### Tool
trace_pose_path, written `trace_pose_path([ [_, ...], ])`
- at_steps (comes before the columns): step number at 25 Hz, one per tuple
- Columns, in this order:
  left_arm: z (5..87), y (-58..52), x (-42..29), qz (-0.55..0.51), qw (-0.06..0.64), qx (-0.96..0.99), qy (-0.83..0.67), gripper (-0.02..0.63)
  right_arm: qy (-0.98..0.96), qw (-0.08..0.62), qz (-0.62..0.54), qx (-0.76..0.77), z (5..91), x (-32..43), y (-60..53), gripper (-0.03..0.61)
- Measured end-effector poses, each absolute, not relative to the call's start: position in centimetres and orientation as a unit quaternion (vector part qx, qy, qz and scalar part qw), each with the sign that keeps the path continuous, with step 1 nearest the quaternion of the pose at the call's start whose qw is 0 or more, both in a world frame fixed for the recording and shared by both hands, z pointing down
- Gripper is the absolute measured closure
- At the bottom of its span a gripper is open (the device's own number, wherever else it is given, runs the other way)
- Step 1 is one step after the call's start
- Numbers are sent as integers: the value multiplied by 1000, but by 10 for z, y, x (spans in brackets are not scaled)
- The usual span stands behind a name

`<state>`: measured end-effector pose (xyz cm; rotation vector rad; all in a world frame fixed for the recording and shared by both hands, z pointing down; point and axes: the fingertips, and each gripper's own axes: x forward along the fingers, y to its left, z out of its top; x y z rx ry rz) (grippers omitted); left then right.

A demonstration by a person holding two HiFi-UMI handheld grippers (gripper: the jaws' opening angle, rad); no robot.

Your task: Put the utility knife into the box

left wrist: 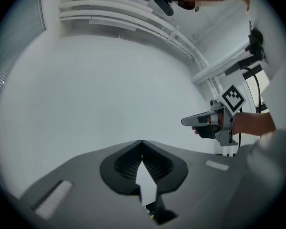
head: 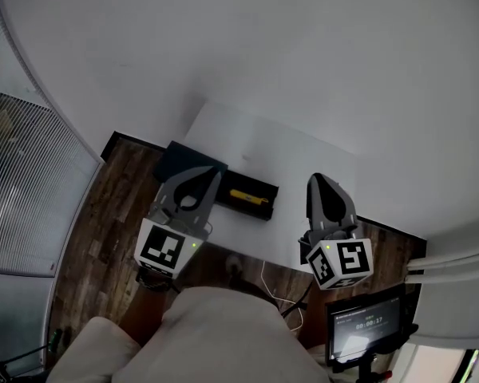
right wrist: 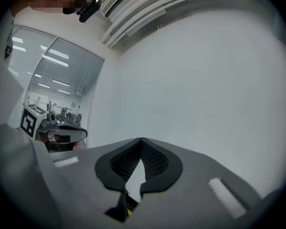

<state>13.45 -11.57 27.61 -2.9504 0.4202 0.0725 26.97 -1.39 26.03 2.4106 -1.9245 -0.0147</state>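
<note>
Yellow utility knife [head: 247,197] lies in the black box [head: 257,184] by the tabletop's [head: 303,162] near edge. Left hand-held gripper [head: 211,172] and right hand-held gripper [head: 316,179] hover closed and empty; a careless lowering could shove the box off.

No legible text; only blurred digits on the small screen [head: 366,323]

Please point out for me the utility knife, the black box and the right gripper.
utility knife [head: 247,197]: head view, middle of its yellow body.
black box [head: 260,184]: head view, its far wall.
right gripper [head: 318,179]: head view, where its shut tips meet.
</note>
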Motion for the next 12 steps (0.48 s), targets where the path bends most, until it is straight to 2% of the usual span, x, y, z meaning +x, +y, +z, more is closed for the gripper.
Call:
trace_pose_path([
  [12, 279, -114, 131, 13, 86, -987, 137, 615, -626, 15, 0, 780, 262, 269, -17, 578],
])
